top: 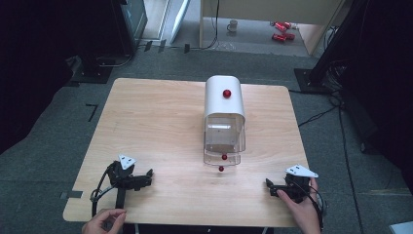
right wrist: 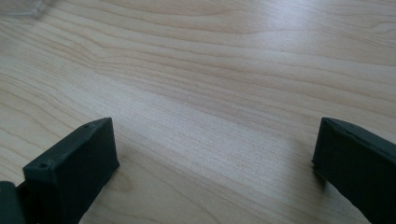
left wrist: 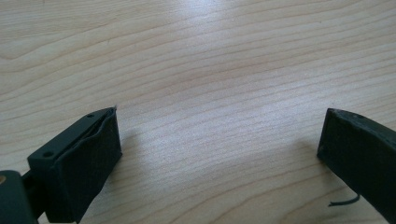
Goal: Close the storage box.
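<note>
Both hand-held grippers, left [top: 146, 176] and right [top: 271, 187], gape on the table [top: 160, 117].

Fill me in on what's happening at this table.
A person sits at a light wooden table with a black two-jaw gripper for each hand. The left gripper lies on the table near the front edge, jaws open, the left hand just behind it. The right hand holds the right gripper, jaws open and empty. Between them stands a white-topped clear plastic dispenser with a red knob; a small red ball lies before it. Nothing is gripped.
</note>
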### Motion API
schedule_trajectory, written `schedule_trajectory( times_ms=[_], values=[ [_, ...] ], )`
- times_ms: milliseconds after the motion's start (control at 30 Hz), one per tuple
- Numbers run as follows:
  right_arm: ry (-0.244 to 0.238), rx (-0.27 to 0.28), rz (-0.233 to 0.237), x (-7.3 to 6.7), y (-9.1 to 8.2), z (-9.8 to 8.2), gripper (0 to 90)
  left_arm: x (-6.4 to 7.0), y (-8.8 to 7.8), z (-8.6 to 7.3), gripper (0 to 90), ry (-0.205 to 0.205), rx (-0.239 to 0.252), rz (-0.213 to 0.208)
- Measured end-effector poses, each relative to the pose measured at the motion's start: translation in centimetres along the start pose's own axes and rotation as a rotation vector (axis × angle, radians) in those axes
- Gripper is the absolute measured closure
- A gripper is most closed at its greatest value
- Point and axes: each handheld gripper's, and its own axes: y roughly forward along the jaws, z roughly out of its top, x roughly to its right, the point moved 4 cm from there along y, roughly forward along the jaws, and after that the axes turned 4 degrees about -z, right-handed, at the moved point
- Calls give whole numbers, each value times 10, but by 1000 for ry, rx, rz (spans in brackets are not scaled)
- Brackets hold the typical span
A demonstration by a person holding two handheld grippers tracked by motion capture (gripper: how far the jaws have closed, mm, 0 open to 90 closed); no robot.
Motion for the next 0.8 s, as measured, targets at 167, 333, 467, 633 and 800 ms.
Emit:
schedule_trajectory(
  times_ms=[167, 333, 467, 633, 800],
  values=[
    [21, -2, -19, -1, 0, 0, 0, 0, 0, 0, 0, 0, 0, 0],
    [40, -1, -34, -3, 0, 0, 0, 0, 0, 0, 0, 0, 0, 0],
    [42, -2, -40, -3, 0, 0, 0, 0, 0, 0, 0, 1, -1, -1],
    [44, -1, -41, -3, 0, 0, 0, 0, 0, 0, 0, 1, 0, 0],
    [52, 1, -45, -4, 0, 0, 3, 0, 0, 0, 0, 1, -1, -1]
  ],
)
